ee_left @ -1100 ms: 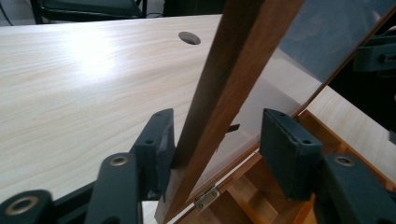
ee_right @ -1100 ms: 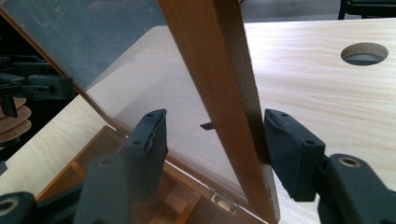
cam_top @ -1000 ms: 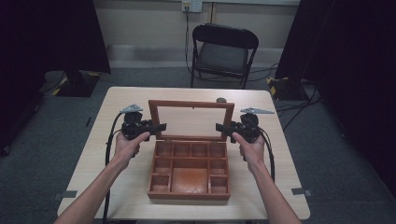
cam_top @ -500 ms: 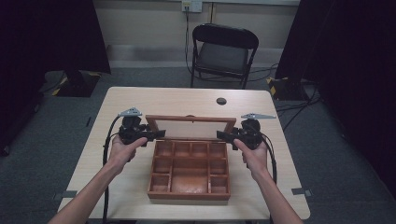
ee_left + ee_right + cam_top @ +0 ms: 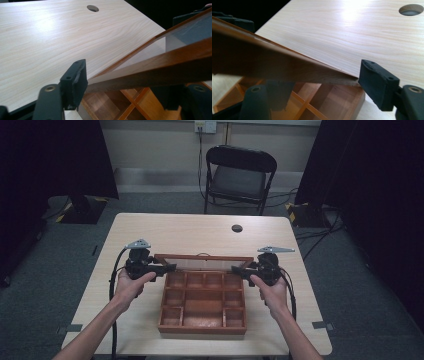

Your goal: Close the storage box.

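Observation:
A brown wooden box with several open compartments sits on the near middle of the table. Its glass-paned lid is hinged at the far side and tilts low over the back row. My left gripper is shut on the lid's left end and my right gripper on its right end. In the left gripper view the lid frame runs between the black jaws of the left gripper, compartments below. In the right gripper view the lid's corner sits in the right gripper.
The pale wooden table has a round cable hole near its far edge. A black folding chair stands beyond the table. Cables trail from both grippers along the forearms. Bare tabletop lies on both sides of the box.
The lid has swung from nearly upright down toward the box. Both grippers moved down and toward the person with it.

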Motion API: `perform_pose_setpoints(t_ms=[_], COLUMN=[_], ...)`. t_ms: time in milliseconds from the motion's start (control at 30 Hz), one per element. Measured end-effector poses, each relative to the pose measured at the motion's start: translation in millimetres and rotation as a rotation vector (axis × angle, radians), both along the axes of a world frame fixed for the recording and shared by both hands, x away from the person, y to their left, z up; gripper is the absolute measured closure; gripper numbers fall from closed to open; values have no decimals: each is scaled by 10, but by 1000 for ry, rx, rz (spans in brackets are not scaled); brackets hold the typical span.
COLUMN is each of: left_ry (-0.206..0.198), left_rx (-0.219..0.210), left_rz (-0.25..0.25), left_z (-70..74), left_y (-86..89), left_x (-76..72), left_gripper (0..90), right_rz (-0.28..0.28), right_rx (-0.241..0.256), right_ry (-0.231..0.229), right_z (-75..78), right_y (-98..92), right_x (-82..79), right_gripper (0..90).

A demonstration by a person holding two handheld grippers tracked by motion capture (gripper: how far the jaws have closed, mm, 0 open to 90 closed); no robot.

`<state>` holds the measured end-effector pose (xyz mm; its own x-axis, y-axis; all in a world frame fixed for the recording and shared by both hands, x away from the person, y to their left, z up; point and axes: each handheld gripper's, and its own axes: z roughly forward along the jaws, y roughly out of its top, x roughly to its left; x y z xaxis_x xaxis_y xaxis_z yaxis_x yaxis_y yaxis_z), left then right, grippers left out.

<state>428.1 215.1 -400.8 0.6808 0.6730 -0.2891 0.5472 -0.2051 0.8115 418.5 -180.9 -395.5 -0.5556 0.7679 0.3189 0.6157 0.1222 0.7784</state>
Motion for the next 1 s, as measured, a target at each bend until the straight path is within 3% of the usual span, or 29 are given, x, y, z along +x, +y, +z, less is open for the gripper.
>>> perform_pose_setpoints(t_ms=[333,500,700,1000], left_ry=[-16,-11,-11,-10], left_rx=[19,-6,-24,-7], left_rz=[6,12,10,-3], left_z=[10,0,8,13], left_y=[1,13,16,20], left_x=[-80,-72,-63,-93], left_gripper=[264,258,251,229], right_rz=[-19,-65,-114,-143], right_rx=[-1,-15,-58,-68], right_ry=[18,48,27,34], right_z=[-40,-47,-63,-57], right_y=[-50,-126,-229,-393], right_x=[-66,-66,-110,-184], right_gripper=[243,224,267,293])
